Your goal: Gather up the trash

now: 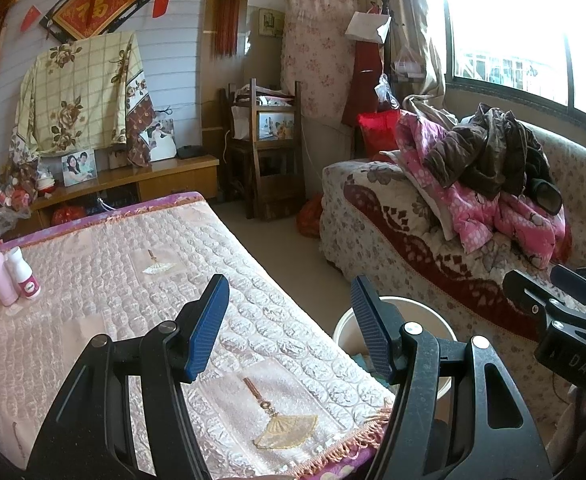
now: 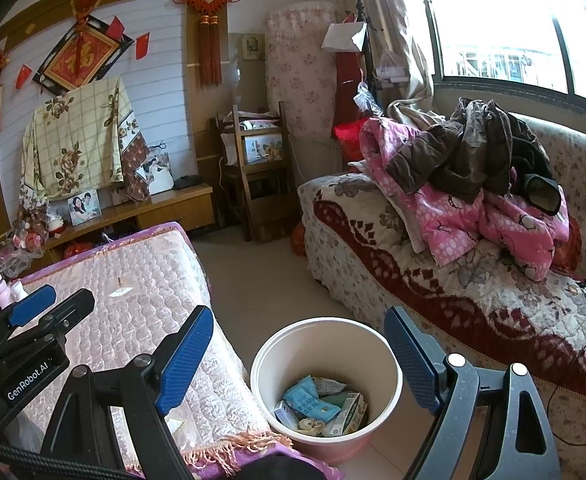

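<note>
Right tool jaws apart, empty, above bin. Left tool jaws apart, empty, over table edge. Trash inside bin, on floor between table and sofa.

bright window, floral-covered sofa, wooden cabinet, pale floor.

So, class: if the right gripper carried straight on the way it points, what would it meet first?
Probably the trash bin standing on the floor between its open fingers; nothing is in the right gripper, though depth is unclear.
</note>
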The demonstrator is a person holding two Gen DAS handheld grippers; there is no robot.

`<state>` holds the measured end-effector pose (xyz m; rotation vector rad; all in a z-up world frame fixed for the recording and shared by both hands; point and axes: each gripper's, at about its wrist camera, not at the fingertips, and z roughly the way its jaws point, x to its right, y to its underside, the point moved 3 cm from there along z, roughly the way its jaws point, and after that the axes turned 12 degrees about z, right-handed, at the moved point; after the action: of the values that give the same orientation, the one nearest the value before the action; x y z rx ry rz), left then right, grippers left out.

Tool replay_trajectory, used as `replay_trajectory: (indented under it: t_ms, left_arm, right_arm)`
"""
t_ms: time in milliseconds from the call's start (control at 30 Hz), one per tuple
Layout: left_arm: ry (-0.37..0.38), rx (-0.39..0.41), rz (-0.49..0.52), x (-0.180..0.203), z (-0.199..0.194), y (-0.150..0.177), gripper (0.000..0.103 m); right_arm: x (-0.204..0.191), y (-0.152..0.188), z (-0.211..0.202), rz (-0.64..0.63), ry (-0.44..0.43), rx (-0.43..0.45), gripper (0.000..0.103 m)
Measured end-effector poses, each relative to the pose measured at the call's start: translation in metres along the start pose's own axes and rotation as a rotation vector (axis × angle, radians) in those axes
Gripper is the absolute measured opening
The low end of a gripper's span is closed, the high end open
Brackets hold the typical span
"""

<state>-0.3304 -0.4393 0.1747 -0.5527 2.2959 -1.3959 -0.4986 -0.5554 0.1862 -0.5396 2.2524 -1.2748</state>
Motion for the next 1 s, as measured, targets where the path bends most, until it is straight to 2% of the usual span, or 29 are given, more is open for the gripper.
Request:
replay_trajectory:
  t_ms: [1000]
  left_arm:
    - [0.02, -0.007, 0.023, 0.0018, 0.0024, 0.0062, 0.062]
  right_arm:
    - [0.0053, 0.0034, 0.0036, 0.0, 0.003, -0.009, 0.086]
